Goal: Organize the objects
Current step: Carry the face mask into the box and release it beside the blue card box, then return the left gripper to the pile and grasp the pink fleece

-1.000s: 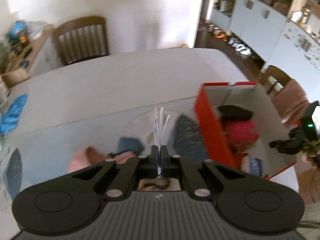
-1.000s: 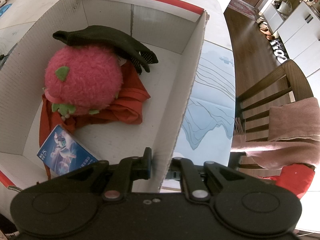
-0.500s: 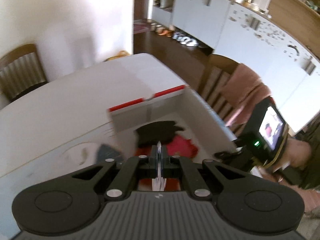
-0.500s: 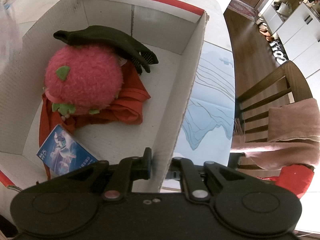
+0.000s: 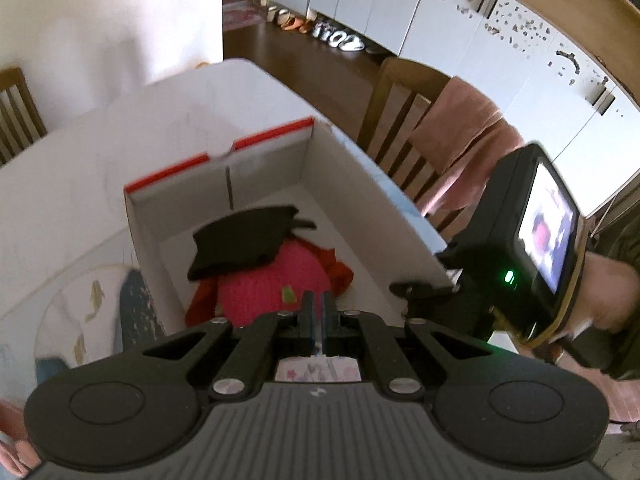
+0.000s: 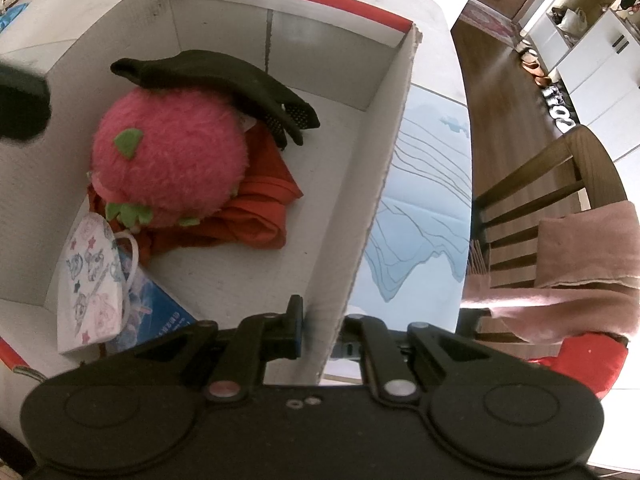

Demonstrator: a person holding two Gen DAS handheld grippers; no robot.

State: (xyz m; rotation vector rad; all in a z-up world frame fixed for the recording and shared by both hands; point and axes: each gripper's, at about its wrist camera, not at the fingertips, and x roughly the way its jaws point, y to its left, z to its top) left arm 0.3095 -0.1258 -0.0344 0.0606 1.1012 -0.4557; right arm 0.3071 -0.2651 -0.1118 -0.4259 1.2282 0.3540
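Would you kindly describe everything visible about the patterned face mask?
The face mask is white, soft-looking fabric printed with pink stars and pastel cartoon ponies, folded flat, with a white ear loop curving off its upper right edge. In the right wrist view it hangs or rests in the near left corner of the cardboard box, overlapping a blue booklet, just below the pink plush toy. In the left wrist view the shut left gripper pinches its edge.

I see bright daylight glaring off the wall [image 5: 112,20]; left view is motion-blurred, and fisheye bends both views' edges.
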